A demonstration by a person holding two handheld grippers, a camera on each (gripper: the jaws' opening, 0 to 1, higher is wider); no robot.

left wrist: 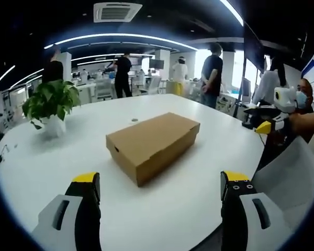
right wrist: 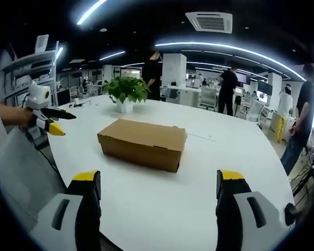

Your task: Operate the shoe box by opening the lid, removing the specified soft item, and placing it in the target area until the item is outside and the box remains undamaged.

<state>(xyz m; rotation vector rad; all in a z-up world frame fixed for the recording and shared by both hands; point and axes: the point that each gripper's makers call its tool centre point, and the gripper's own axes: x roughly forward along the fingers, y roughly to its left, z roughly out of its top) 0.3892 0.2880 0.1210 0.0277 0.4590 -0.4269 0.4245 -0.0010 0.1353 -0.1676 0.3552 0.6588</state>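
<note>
Shoe box (left wrist: 153, 145): one, lid closed, contents hidden, on white table (left wrist: 162, 214). Potted plant (left wrist: 51, 106): one. Left gripper (left wrist: 160, 189), right gripper (right wrist: 158, 187): jaws apart, holding nothing.

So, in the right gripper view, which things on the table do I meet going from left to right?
The other tool at the table edge, then the potted plant, then the closed shoe box.

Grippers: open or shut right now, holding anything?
Left gripper: open, empty, short of the closed box.
Right gripper: open, empty, also short of the box.
</note>
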